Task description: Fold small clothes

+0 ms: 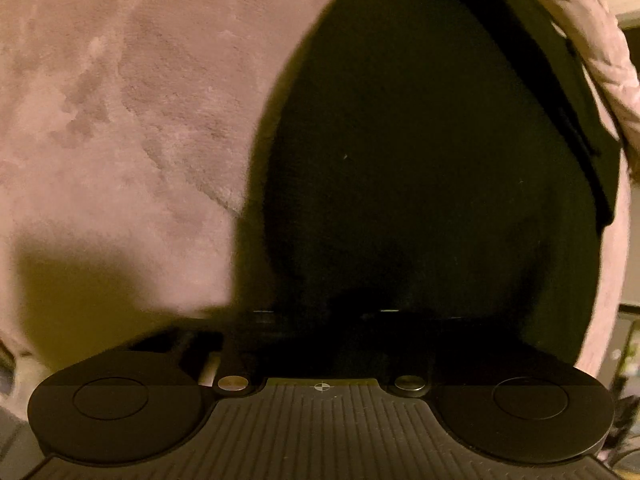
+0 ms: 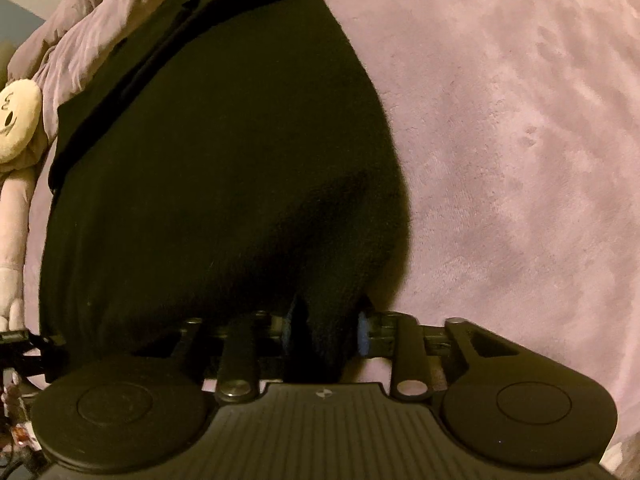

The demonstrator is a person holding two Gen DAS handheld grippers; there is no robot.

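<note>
Pinching black garment (image 2: 224, 168), right hand-held gripper (image 2: 326, 330).

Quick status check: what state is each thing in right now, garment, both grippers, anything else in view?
black garment: spread on the blanket, near edge bunched and pinched.
right gripper: jaws shut on the black garment's near edge.
left gripper: at the garment's near edge; too dark to tell the jaws.
pink blanket: lying under the garment, rumpled at the far side.
plush toy: lying beside the garment.
</note>
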